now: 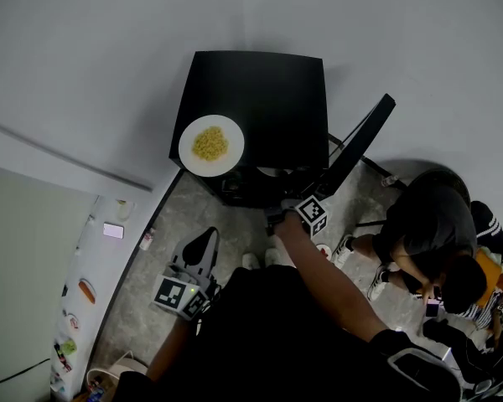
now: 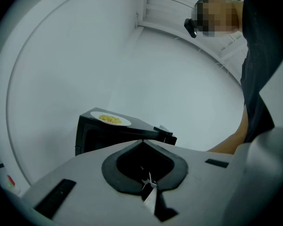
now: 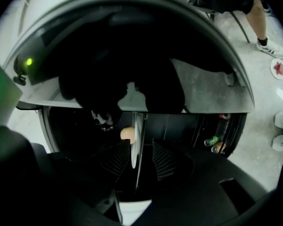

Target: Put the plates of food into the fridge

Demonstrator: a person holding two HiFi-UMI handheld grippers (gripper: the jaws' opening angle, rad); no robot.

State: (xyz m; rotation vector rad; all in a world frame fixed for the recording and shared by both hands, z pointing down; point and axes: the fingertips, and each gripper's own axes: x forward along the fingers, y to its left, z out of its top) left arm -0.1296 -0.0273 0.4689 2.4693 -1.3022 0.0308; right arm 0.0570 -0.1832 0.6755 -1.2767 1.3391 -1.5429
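Nearest the person, the left tool (image 1: pixel 203 241) hangs low over the floor, its jaws closed together on nothing. Beyond it, the right tool (image 3: pixel 141 160) reaches into the dark opening of the black fridge (image 1: pixel 268 99). Its jaws stand wide, and a white plate (image 3: pixel 135 142) sits edge-on between the pads, with a gap on one side. The fridge door (image 1: pixel 362 139) swings open to the right. Farther off, a plate of yellow food (image 1: pixel 211 145) rests on the fridge top at its near left corner.

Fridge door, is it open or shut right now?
Open. The fridge door stands swung out at an angle from the black fridge, leaving its front uncovered.
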